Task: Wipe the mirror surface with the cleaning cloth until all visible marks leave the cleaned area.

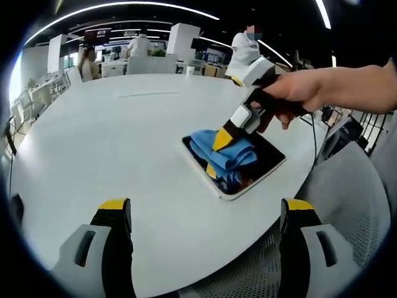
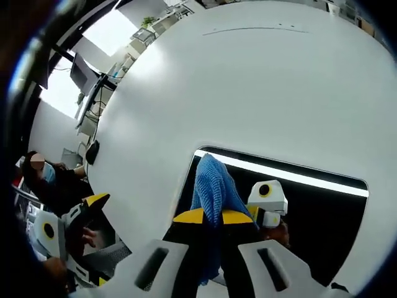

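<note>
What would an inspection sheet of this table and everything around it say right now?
Surface: white round table, bare around the mirror.
Job's things: mirror flat near the table edge; blue cleaning cloth on it.
Clutter: nothing seen.
Grippers: right gripper shut on the cloth, over the mirror; left gripper open, holding nothing.
Cables: thin cable past the table's far edge.
Surroundings: office, people behind, mesh chair nearby.

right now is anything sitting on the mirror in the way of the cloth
Nothing visible does. The right tool is shut on the blue cloth, which rests on the mirror. The mirror's remaining surface looks bare, and so does the white table around it.
</note>
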{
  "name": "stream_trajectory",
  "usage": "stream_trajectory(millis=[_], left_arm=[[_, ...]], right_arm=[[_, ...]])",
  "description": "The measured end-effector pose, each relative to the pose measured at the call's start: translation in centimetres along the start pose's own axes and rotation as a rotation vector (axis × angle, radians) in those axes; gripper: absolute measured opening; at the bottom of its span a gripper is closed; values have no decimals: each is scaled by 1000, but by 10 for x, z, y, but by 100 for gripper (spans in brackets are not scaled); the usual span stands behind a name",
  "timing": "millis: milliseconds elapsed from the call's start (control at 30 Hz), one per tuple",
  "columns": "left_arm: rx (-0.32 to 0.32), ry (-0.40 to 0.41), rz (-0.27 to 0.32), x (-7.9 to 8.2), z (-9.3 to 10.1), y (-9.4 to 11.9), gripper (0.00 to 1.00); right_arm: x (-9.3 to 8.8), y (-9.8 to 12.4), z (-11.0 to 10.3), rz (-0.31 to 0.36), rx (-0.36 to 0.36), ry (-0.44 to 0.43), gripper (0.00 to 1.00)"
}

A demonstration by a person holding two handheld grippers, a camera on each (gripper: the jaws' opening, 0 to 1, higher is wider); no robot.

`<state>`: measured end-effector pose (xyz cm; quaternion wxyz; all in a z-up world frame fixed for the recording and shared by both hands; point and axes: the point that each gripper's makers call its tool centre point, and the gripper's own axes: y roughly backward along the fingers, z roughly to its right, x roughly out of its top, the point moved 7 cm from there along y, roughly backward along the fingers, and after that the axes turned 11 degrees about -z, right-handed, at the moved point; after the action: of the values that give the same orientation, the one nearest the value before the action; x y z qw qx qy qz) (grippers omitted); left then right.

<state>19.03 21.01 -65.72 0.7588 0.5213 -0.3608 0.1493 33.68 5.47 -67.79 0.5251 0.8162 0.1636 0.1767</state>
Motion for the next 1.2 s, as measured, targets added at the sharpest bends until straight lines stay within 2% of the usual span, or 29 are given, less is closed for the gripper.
stream_trajectory(millis=[700, 1200], left_arm=[[-19, -9, -9, 0, 4, 0, 99], [-15, 6, -4, 0, 4, 1, 99]], right_arm=[[-12, 12, 24, 9, -23, 0, 2], [-20, 21, 44, 26, -14, -27, 2]])
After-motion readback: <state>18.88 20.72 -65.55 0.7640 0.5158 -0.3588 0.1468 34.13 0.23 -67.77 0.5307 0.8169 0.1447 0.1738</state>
